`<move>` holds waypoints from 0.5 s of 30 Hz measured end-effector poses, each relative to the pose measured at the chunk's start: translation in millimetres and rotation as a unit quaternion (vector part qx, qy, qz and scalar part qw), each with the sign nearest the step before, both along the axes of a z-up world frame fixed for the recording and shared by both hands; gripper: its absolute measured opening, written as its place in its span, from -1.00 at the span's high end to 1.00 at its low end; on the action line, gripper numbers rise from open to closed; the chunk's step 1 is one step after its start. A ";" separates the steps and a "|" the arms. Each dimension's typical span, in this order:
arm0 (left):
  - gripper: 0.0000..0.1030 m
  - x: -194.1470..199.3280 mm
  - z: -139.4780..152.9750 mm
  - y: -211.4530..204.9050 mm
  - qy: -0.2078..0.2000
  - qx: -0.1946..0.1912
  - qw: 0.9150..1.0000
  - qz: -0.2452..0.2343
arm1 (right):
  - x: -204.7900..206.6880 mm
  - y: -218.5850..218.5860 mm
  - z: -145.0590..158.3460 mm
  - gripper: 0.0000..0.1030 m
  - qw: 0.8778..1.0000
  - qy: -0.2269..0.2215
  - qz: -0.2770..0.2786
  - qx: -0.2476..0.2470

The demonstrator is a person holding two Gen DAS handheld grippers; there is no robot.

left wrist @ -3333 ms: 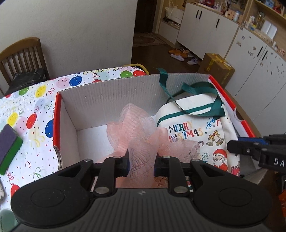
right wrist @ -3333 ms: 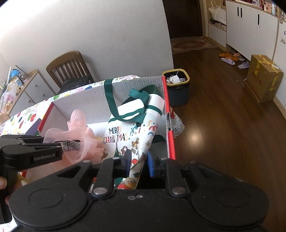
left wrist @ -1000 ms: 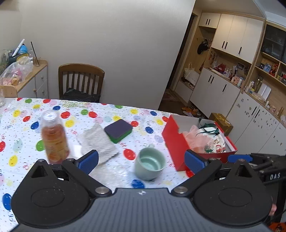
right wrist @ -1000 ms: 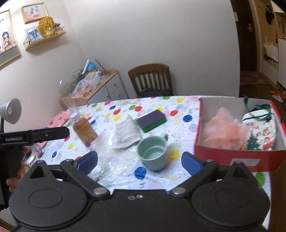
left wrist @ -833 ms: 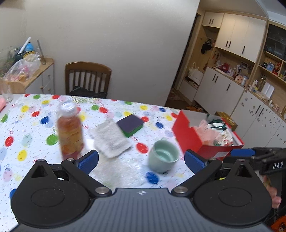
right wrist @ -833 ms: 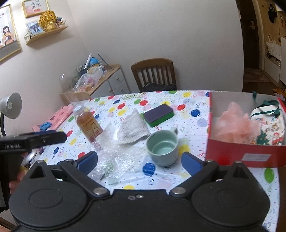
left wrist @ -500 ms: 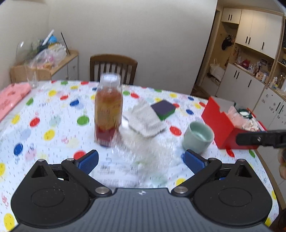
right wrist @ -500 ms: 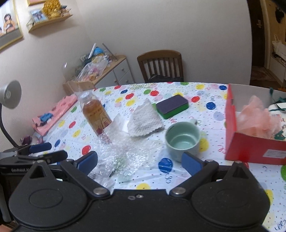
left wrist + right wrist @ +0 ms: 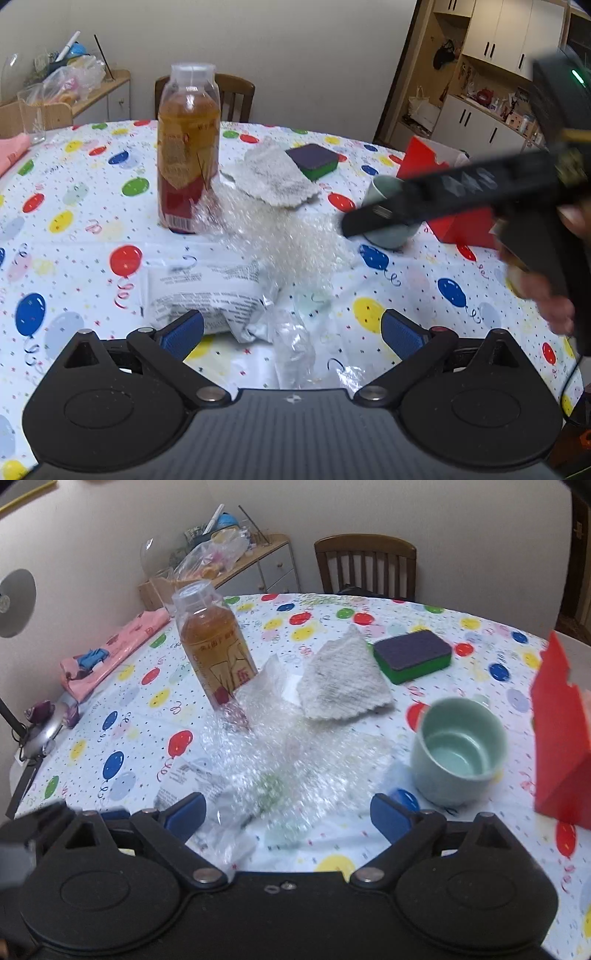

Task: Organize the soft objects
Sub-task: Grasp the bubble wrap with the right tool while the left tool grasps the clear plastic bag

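A crumpled sheet of clear bubble wrap (image 9: 280,236) (image 9: 295,746) lies in the middle of the balloon-print table, joined to a printed white plastic bag (image 9: 207,291). Behind it lie a white knitted cloth (image 9: 275,177) (image 9: 343,679) and a purple-and-green sponge (image 9: 314,160) (image 9: 412,655). My left gripper (image 9: 291,332) is open, low over the plastic bag. My right gripper (image 9: 288,816) is open just in front of the bubble wrap, holding nothing. In the left wrist view it crosses from the right as a dark bar (image 9: 461,195). The red box (image 9: 443,184) (image 9: 561,738) stands at the right.
A tea bottle (image 9: 188,147) (image 9: 214,646) stands upright, touching the bubble wrap's far left edge. A pale green mug (image 9: 458,746) sits between the wrap and the box. A folded pink cloth (image 9: 110,650) lies at the far left edge. A wooden chair (image 9: 365,565) stands behind the table.
Both grippers let go of the pink mesh and Christmas bag in the box, drew back open, then swung left and lower toward the bubble wrap. The right gripper now crosses the left view.
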State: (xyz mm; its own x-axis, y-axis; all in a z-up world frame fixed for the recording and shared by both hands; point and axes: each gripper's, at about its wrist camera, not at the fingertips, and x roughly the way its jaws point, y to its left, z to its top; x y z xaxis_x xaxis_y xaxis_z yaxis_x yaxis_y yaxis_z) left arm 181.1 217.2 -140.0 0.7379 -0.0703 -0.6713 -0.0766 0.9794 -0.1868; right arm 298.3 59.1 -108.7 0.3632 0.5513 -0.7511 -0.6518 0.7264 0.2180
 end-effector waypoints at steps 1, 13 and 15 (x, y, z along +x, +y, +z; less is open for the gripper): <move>-1.00 0.1 -3.0 -0.8 0.001 0.000 1.000 -0.002 | 1.8 7.3 -2.0 -0.86 1.000 0.002 0.004 -0.001; -0.99 1.9 -30.5 -12.2 0.022 0.014 0.999 -0.027 | 18.4 90.2 -38.8 -0.78 0.997 0.012 0.057 -0.049; -0.98 1.9 -32.4 -14.4 0.023 0.017 0.999 -0.034 | 23.1 98.1 -43.4 -0.76 0.997 0.007 0.054 -0.057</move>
State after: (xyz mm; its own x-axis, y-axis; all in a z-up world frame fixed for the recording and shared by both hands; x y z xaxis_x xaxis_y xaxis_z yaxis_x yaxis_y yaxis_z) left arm 183.0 202.7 -172.4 0.6999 -0.0972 -0.7076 -0.0166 0.9882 -0.1521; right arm 321.5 157.2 -152.1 0.2966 0.4979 -0.8149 -0.7245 0.6733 0.1477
